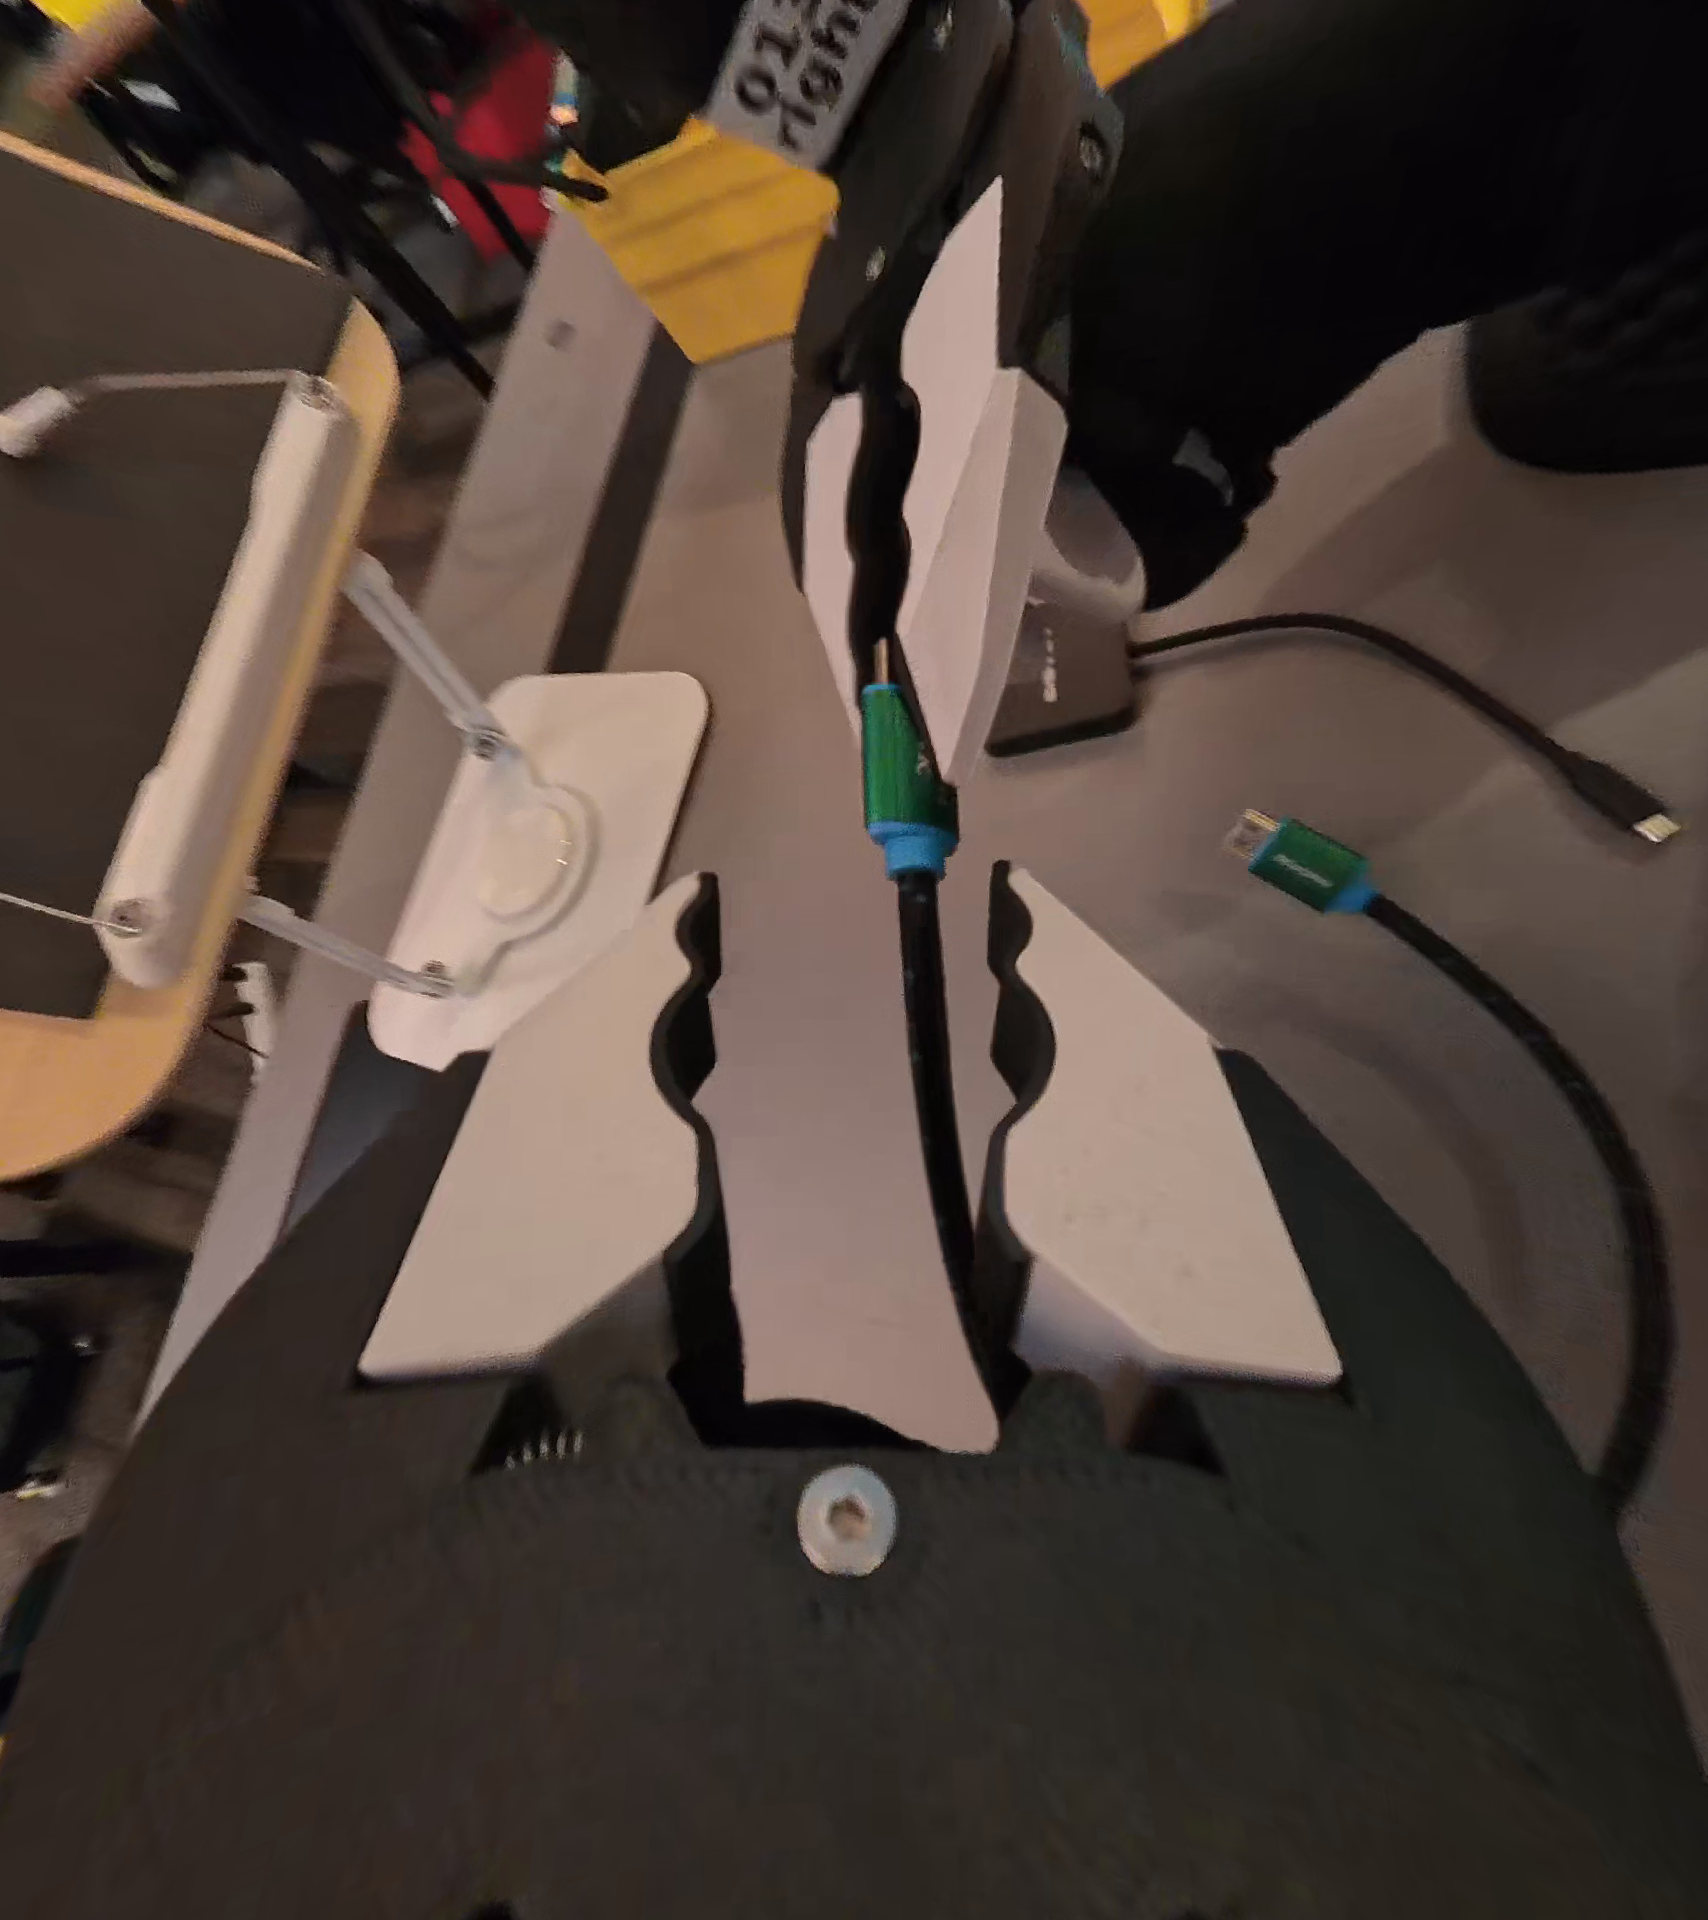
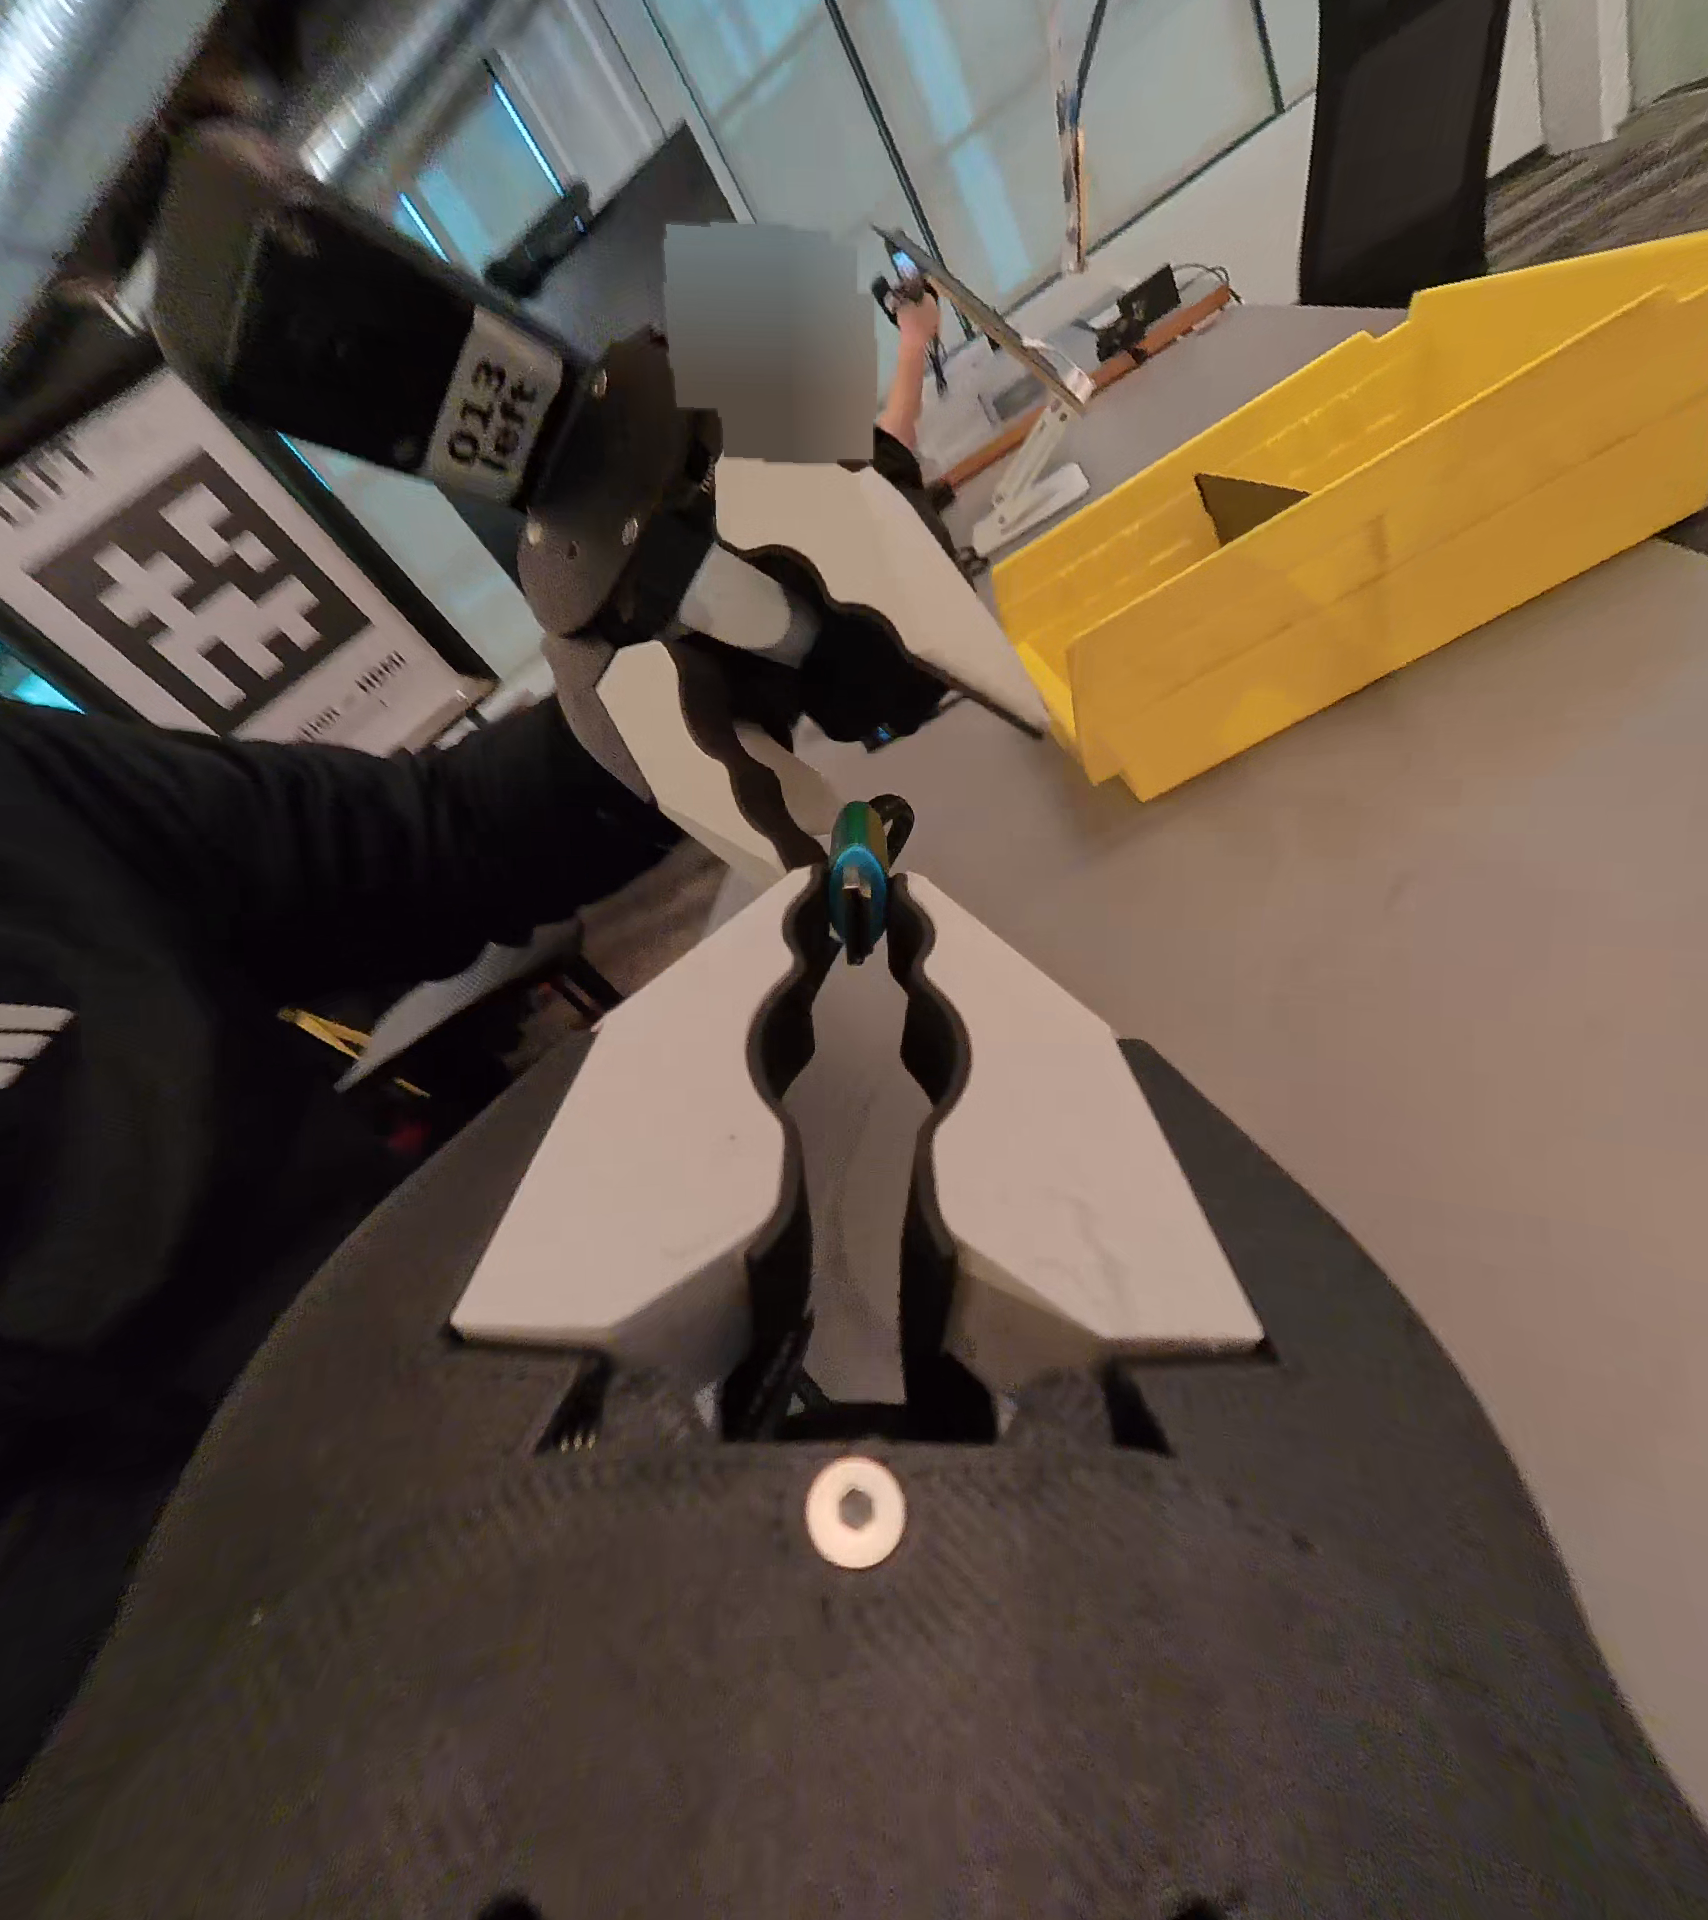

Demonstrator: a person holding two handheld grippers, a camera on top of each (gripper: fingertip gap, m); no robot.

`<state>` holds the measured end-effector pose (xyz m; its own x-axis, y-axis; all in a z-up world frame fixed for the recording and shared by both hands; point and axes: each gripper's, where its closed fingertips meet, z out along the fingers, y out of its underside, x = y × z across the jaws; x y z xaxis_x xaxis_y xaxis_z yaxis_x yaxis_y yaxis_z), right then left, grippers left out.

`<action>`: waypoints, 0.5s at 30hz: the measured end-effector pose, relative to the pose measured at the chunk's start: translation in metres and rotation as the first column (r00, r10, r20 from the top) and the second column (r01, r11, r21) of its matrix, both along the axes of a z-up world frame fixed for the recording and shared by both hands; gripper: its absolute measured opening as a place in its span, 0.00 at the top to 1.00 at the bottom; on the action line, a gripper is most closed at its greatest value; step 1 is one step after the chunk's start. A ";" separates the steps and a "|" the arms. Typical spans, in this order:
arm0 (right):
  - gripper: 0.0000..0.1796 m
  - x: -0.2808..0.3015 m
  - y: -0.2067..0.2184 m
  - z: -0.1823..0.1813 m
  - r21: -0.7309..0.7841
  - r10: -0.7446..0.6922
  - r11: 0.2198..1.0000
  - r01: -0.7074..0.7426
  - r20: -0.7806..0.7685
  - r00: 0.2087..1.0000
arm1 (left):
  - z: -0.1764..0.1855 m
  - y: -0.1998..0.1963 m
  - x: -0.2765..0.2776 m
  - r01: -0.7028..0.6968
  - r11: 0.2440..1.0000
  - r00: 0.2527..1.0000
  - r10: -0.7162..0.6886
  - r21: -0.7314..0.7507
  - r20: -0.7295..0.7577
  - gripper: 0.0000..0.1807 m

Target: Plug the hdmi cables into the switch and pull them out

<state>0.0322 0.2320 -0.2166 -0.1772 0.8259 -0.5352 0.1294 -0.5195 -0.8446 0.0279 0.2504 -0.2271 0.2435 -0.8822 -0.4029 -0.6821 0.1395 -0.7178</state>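
Right tool clamped on green HDMI plug; left tool spread apart.

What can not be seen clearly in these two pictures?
- Ports of the switch: left wrist view, hidden behind the right gripper.
- Metal end of the HDMI plug: right wrist view, small and blurred.
- Lower part of the cable: left wrist view, hidden under the left gripper.
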 end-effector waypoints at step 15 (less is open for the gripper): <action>0.95 0.012 -0.001 0.019 -0.261 0.056 0.959 -0.110 -0.207 0.977 | 0.019 -0.004 0.027 0.015 0.928 0.998 -0.039 0.373 0.057 0.89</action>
